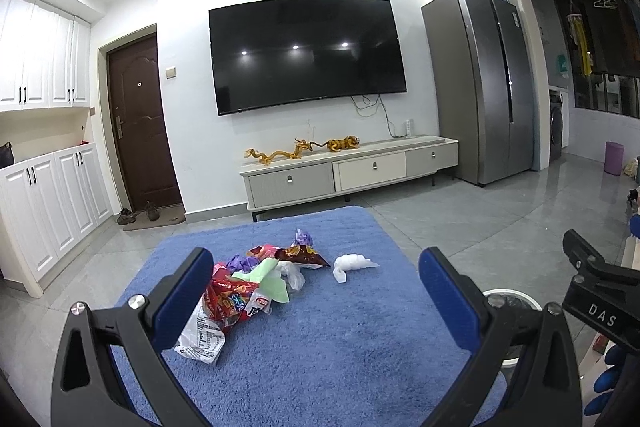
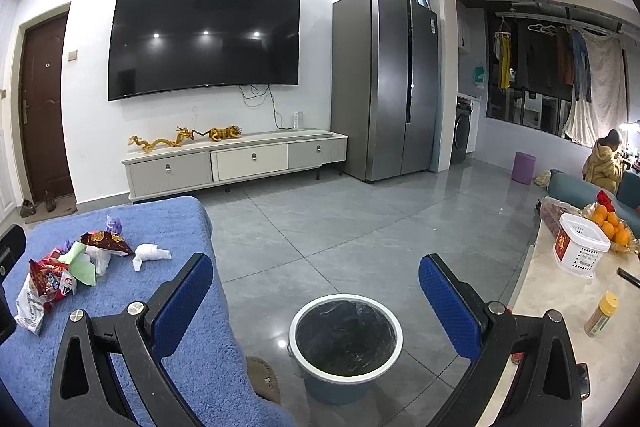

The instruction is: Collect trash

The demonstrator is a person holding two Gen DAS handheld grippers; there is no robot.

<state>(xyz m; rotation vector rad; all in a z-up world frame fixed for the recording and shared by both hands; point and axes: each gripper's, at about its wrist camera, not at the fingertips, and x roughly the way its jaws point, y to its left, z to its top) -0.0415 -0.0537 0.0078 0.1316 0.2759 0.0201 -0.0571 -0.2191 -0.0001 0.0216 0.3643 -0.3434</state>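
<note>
The left gripper (image 1: 316,291) hangs wide open and empty over the blue fluffy worktop (image 1: 340,347). On the worktop lies a heap of crumpled snack wrappers (image 1: 244,287), red, purple and green, with a crumpled white tissue (image 1: 352,265) just beside it. The right gripper (image 2: 316,297) is likewise spread wide with nothing in it, above the round white-rimmed bin with a black liner (image 2: 346,341), which stands on the grey tiled floor (image 2: 340,227) beside the worktop.

Wrappers (image 1: 256,283) are lying heaped on the cloth-covered table (image 1: 320,347), a crumpled tissue (image 1: 352,264) sitting just to their right. The bin (image 2: 345,339) is standing on the floor right of that table, a counter (image 2: 580,307) lying beyond it.
</note>
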